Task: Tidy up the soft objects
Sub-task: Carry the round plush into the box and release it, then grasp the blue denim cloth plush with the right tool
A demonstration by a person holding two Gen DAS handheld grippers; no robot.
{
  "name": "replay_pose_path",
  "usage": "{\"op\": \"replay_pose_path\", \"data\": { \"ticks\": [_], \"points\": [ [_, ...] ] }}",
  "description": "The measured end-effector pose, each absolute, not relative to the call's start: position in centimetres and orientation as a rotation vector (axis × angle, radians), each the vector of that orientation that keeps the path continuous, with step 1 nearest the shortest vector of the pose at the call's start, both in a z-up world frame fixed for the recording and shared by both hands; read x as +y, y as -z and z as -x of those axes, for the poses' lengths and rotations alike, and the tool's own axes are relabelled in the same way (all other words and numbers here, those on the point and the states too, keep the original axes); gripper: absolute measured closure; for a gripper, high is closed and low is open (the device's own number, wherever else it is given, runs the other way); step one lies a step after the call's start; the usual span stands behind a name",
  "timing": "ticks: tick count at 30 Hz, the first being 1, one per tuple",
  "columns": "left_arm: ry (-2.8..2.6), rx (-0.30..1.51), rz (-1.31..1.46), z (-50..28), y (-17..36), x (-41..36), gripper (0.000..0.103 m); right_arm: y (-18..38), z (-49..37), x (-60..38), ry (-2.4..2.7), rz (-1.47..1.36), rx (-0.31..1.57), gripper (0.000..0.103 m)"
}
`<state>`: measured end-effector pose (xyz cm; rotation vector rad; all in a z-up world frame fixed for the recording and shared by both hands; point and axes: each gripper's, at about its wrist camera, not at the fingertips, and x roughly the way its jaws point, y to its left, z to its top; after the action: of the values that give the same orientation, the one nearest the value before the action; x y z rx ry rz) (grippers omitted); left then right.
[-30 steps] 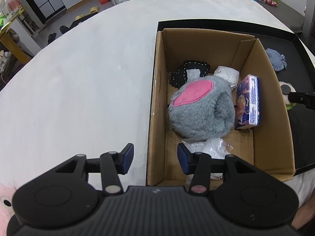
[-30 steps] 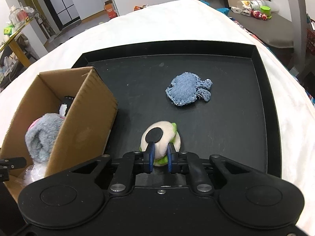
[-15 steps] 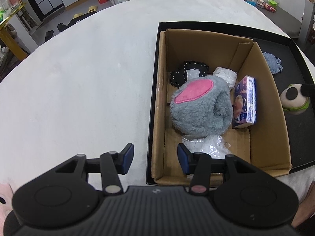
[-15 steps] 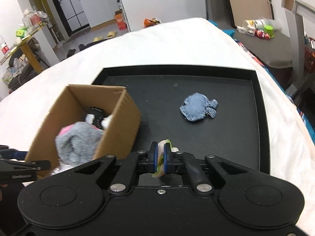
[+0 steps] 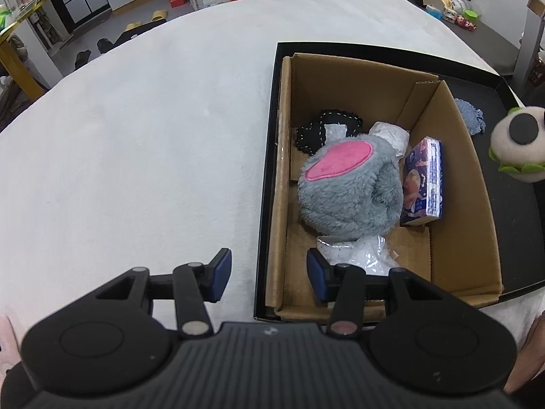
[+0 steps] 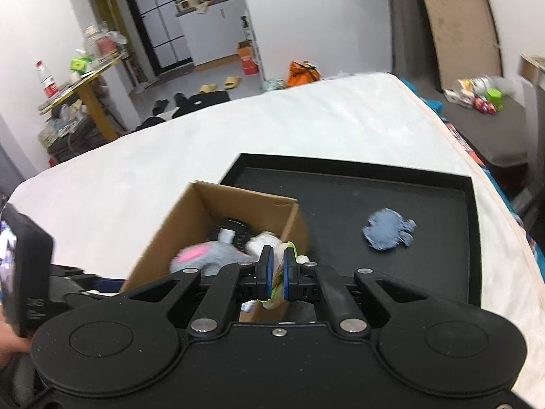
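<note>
A cardboard box (image 5: 453,245) stands in the left part of a black tray (image 6: 439,184) on a white bed. In it lie a grey plush with a pink patch (image 5: 347,187), a black stitched piece (image 5: 316,129), a tissue pack (image 5: 424,180) and plastic bags. My right gripper (image 6: 276,272) is shut on a cream and green plush toy (image 5: 517,146) and holds it in the air by the box's right wall. My left gripper (image 5: 269,274) is open and empty above the box's near left corner. A blue denim piece (image 6: 388,228) lies on the tray.
The white bed cover (image 5: 136,143) stretches left of the tray. A low grey bench with small items (image 6: 483,102) stands past the bed's right edge. Shoes and bags lie on the floor beyond the bed.
My right gripper has lifted the cream and green plush off the tray and carried it left and up, to the box's right wall. My left gripper has pulled back and up a little.
</note>
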<state>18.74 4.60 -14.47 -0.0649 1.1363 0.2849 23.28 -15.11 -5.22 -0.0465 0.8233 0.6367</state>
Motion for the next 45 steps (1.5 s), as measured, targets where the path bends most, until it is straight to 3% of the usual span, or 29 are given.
{"op": "replay_pose_path", "data": {
  "ticks": [8,11,13,16,20,24,32,45],
  "points": [
    [-0.261,1.123,0.105,-18.3,14.6,5.3,0.061,5.0,-22.1,-12.8,-0.692,0.064,0.845,0.097],
    [-0.252,1.121,0.115,-18.2,14.7,5.4,0.072,5.3,-21.9,-12.2,-0.723,0.057,0.883,0.092],
    [-0.255,1.119,0.127,-18.1,14.7,5.7,0.086,5.6,-21.9,-12.2,-0.728,0.035,0.911,0.086],
    [-0.238,1.115,0.152,-18.1,14.7,5.9,0.093,5.9,-21.7,-12.2,-0.708,0.05,0.912,0.08],
    [-0.234,1.106,0.148,-18.0,14.6,5.7,0.093,6.4,-21.7,-12.9,-0.673,0.069,0.925,0.075],
    [-0.233,1.106,0.151,-18.1,14.6,5.7,0.093,6.8,-21.8,-13.5,-0.647,0.093,0.923,0.056],
    [-0.238,1.116,0.127,-18.3,14.3,5.5,0.093,7.3,-23.2,-14.8,-0.596,0.114,0.894,0.046],
    [-0.27,1.116,0.087,-19.9,13.4,5.0,0.089,8.5,-27.5,-16.8,-0.551,0.075,0.884,0.045]
  ]
}}
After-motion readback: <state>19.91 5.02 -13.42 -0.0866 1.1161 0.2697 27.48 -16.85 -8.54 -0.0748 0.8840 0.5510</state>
